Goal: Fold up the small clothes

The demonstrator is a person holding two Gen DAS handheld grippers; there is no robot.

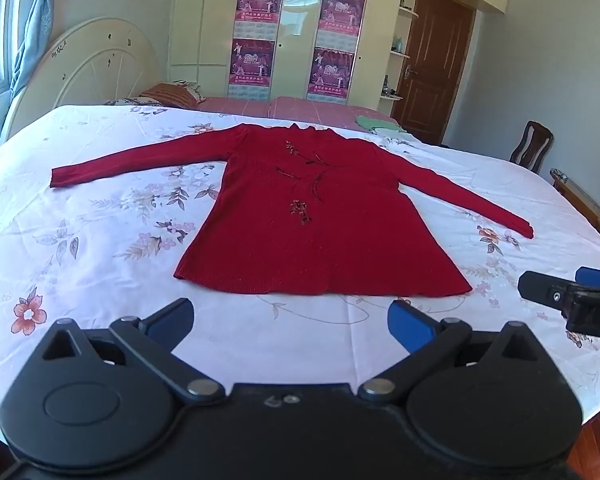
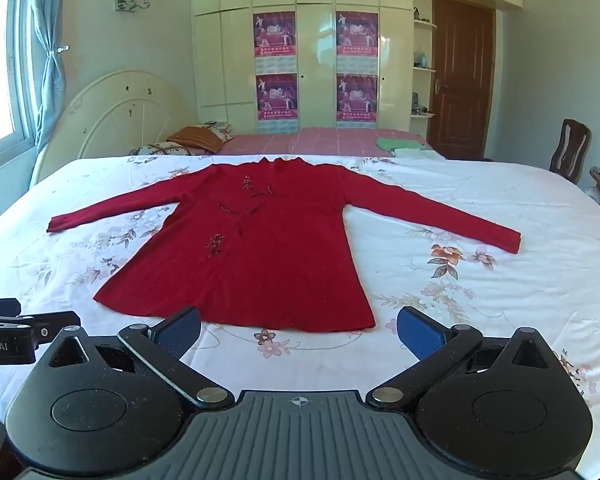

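Observation:
A red long-sleeved knit top with dark floral embroidery lies flat, face up, on a white flowered sheet. Its sleeves are spread to both sides and its hem points toward me. My left gripper hangs open just short of the hem, nothing between its blue pads. My right gripper is open too, near the hem's right half, with nothing between its pads; it also shows at the right edge of the left wrist view. The left gripper's side appears at the left of the right wrist view.
Beyond the sheet lies a bed with a pink cover, pillows and folded green and white cloth. A white headboard stands at the left, wardrobes with posters at the back, a brown door and a wooden chair at the right.

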